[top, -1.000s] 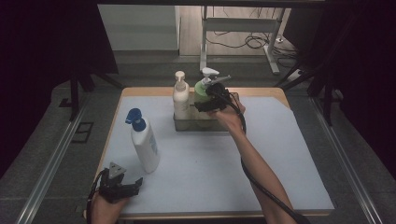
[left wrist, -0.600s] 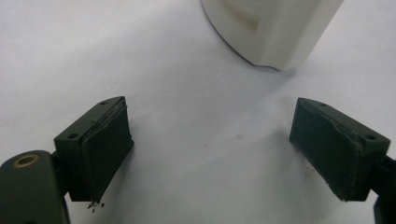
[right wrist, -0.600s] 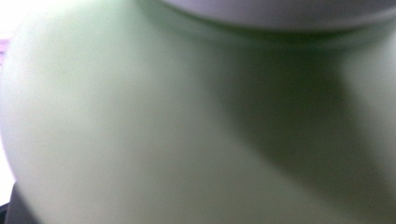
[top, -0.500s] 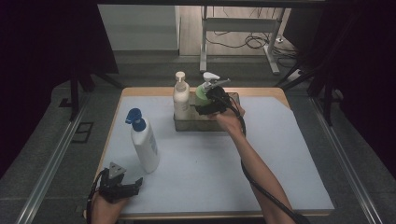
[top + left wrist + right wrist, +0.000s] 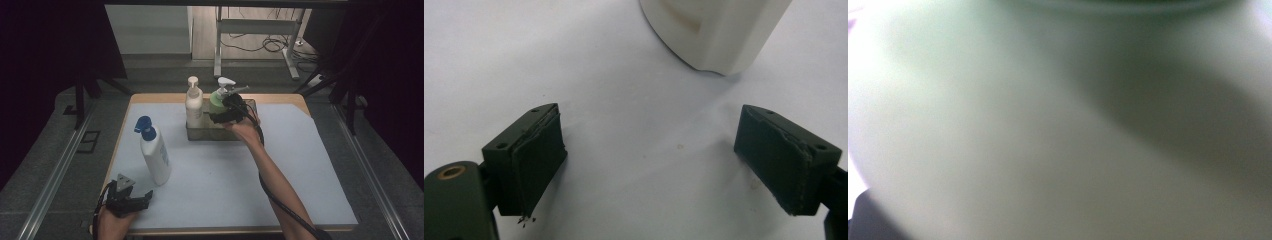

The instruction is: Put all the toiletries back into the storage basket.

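At the far edge of the white mat (image 5: 225,170), my right gripper (image 5: 226,111) is at the green pump bottle (image 5: 218,101), which stands in the clear tray (image 5: 250,107) just beside the cream pump bottle (image 5: 194,102); in the right gripper view the green body (image 5: 1048,130) sits so close that it blurs, and I cannot tell whether the jaws press on it or only flank it. Both bottles crowd the tray's left part, while its right end has bare room. On the near left corner, my left gripper (image 5: 131,200) rests with its jaws spread wide over bare mat, nothing between them. A white bottle with a blue pump (image 5: 153,150) stands close ahead of it, its base (image 5: 714,30) showing just beyond the pads. Between tray and near edge the mat's middle and right side lie open.
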Tool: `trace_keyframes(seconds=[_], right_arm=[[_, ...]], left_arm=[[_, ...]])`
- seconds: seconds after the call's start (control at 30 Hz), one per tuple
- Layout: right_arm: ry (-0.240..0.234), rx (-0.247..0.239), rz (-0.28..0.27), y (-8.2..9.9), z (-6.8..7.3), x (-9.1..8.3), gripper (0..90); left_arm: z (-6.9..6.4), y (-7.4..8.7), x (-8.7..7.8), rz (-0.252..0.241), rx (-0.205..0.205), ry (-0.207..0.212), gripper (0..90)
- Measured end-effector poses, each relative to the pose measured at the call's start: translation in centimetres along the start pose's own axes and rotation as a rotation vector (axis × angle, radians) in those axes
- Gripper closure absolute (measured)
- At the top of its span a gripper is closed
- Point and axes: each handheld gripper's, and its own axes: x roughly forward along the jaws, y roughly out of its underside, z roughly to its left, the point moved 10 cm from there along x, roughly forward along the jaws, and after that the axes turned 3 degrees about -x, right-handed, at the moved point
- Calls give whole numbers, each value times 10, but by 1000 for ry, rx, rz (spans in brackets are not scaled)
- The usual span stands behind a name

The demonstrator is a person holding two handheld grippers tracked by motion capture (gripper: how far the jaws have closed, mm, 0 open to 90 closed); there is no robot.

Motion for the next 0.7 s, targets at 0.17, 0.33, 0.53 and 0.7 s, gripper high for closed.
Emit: trace_keyframes(seconds=[0.17, 0.33, 0.53, 0.7], right_arm=[[-9, -1, 0, 3, 1, -3, 108], [-12, -9, -7, 7, 0, -9, 116], [-10, -18, -18, 13, 0, -20, 138], [-29, -18, -24, 19, 0, -30, 197]], left_arm=[[0, 0, 0, 0, 0, 0, 123], [0, 0, 0, 0, 0, 0, 123], [0, 0, 0, 1, 1, 0, 123], [0, 0, 0, 0, 1, 0, 123]])
